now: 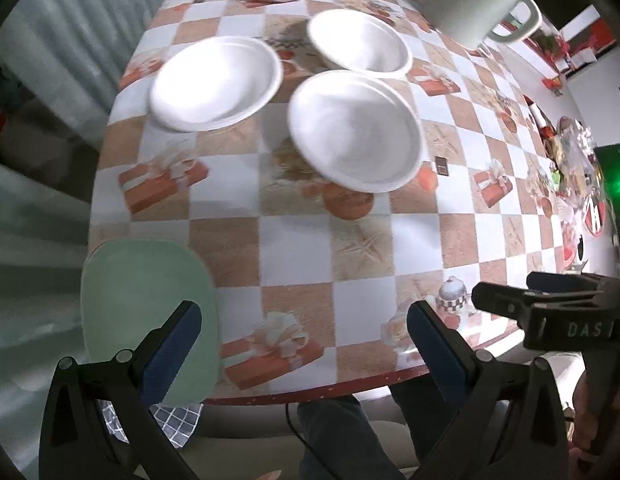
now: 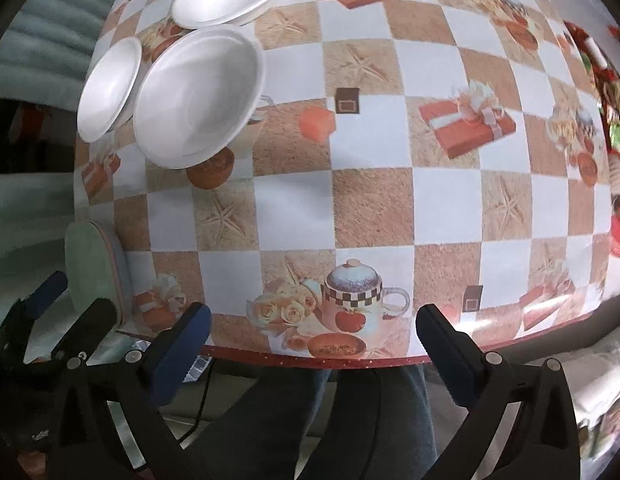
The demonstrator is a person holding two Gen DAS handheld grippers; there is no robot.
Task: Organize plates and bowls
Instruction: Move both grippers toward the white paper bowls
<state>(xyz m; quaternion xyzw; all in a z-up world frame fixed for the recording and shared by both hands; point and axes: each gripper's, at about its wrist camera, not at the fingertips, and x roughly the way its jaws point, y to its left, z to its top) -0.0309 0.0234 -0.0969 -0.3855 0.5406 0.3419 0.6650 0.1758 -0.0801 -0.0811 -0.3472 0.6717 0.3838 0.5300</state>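
Table (image 1: 349, 240) w/ checkered orange/white oilcloth, gift-box + teapot prints, red edge trim. L gripper (image 1: 304, 328) jaws spread wide, holding nothing; R gripper (image 2: 313, 332) same. Three white bowls (image 1: 353, 130) ahead of L gripper, far side of table, near each other. Green plate (image 1: 146, 312) just beside L gripper's left finger, at table edge. White pitcher (image 1: 477, 0) far ahead-right. Corrugated wall at left.

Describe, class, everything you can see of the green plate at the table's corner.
The green plate is pale mint, matte and smooth, with a rounded outline and a shallow rim. It lies flat at the table's near left corner, empty, overhanging the edge. The right wrist view shows a pinkish edge beneath it, perhaps a second plate. The left gripper hovers open nearby; one finger overlaps it in view, though contact cannot be told.
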